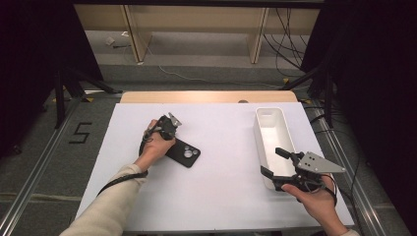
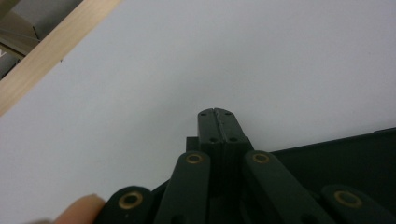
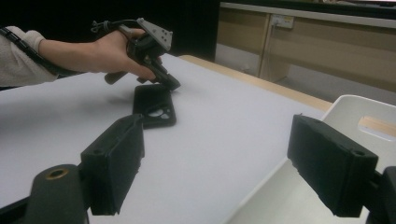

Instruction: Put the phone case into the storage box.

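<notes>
On the left of the high view, the person's left hand [image 1: 156, 142] holds the left gripper [image 1: 170, 124] low over the white table cover [image 1: 221, 172], its nose aimed away from the person. The left gripper view shows its two black jaws pressed flat together, tip to tip, with nothing caught between them.

The black phone case [image 1: 184, 153] lies flat on the cover just to the near-right of that hand, camera cutout up. In the right gripper view the closed jaw tips sit right at the far edge of the phone case [image 3: 154, 105], at or just beyond its rim; whether they actually touch it is hard to judge from that angle. In the left gripper view a dark slab of the phone case [image 2: 345, 158] runs along the lower right beneath the linkage, while the tips themselves stand over bare white surface, so the case lies behind and beside the jaws rather than between them.

Across the middle is open white cover. Further right stands the long white bin [image 1: 264, 129], set lengthwise along the table's right side. At its near end the right gripper [image 1: 274, 161] is held in the right hand [image 1: 314, 199]. Its jaws stand wide apart and empty, one over the table cover and the other over the bin's interior, so they straddle the bin's near wall, well apart from the phone case.
</notes>
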Motion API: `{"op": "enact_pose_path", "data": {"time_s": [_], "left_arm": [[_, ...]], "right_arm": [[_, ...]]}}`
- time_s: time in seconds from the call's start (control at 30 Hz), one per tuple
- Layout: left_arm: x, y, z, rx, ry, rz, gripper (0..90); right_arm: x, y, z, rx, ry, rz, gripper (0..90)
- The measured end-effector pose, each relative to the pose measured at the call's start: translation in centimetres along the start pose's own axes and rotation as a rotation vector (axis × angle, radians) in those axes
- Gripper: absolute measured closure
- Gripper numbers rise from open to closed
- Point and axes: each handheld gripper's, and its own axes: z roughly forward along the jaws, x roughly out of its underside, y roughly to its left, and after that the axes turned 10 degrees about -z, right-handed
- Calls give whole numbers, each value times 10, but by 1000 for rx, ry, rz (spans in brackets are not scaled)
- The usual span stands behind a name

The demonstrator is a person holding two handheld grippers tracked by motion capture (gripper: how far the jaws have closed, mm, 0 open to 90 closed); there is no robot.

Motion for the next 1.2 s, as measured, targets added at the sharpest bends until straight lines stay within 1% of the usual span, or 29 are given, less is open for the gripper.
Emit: {"op": "enact_pose_path", "data": {"time_s": [0.13,0.27,0.37,0.43,0.63,0.83,1.0,1.2], "left_arm": [[-2,-1,-1,-5,28,17,899],[-1,-1,-2,-1,49,7,899],[-1,-1,-4,3,63,12,899],[-1,-1,-5,4,75,8,899],[-1,-2,-9,4,121,27,899],[0,-1,-13,15,155,22,899],[3,0,-18,27,186,5,899],[8,-1,-26,46,217,9,899]], "right_arm": [[0,0,0,-1,2,-1,203],[0,0,0,-2,2,-2,203],[1,0,0,-4,3,1,203],[1,0,0,-6,6,0,203],[0,1,1,-6,4,-2,203],[0,1,1,-9,5,-1,204],[0,1,1,-9,7,-2,204],[0,2,1,-10,2,-3,205]]}}
